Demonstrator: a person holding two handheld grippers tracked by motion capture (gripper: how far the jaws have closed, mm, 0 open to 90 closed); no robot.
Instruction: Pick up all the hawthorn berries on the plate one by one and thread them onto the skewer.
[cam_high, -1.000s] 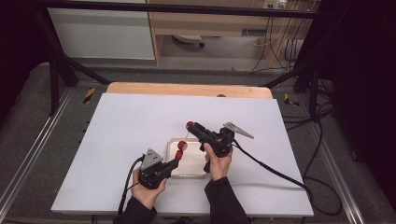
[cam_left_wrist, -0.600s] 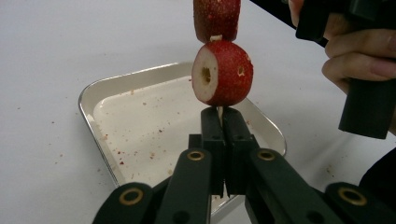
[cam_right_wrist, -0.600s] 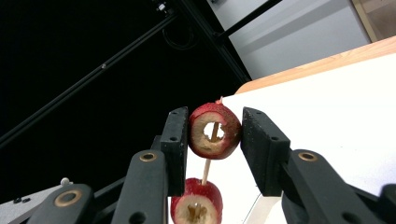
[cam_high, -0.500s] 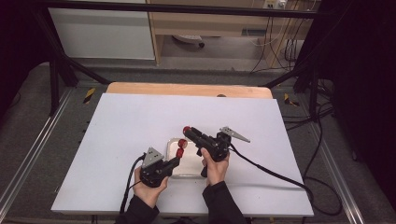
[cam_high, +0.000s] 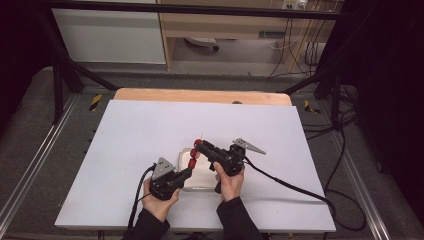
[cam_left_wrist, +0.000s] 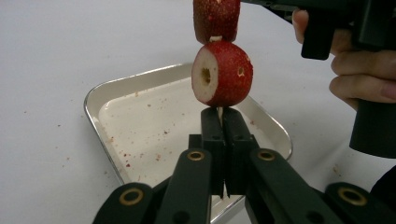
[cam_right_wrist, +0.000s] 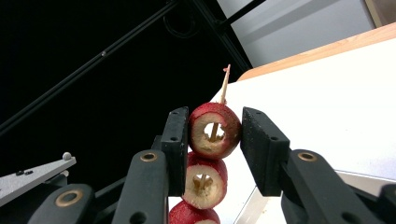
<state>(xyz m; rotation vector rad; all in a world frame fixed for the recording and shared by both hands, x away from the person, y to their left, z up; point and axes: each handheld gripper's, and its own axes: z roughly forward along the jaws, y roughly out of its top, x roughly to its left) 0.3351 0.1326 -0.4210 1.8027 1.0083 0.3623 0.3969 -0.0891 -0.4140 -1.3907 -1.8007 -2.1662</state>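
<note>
The right tool (cam_right_wrist: 215, 133) has its two flat black jaws clamped on the top red fruit (cam_right_wrist: 215, 130), a round piece with pale cored flesh, threaded on a thin wooden skewer (cam_right_wrist: 224, 84). The left tool (cam_left_wrist: 219, 122) has its jaws pressed together on the skewer's lower end, just under the lowest red fruit (cam_left_wrist: 223, 73). The skewer stands above a shallow, rounded metal tray (cam_left_wrist: 140, 88), speckled with red crumbs, on the white counter (cam_high: 140, 130).

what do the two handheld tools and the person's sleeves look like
Both the left tool and right tool are black with pistol-style bodies, a grey three-cornered plate on top, brass-coloured pivot rings on the jaw links and a black trailing cable. The sleeves are dark.
</note>
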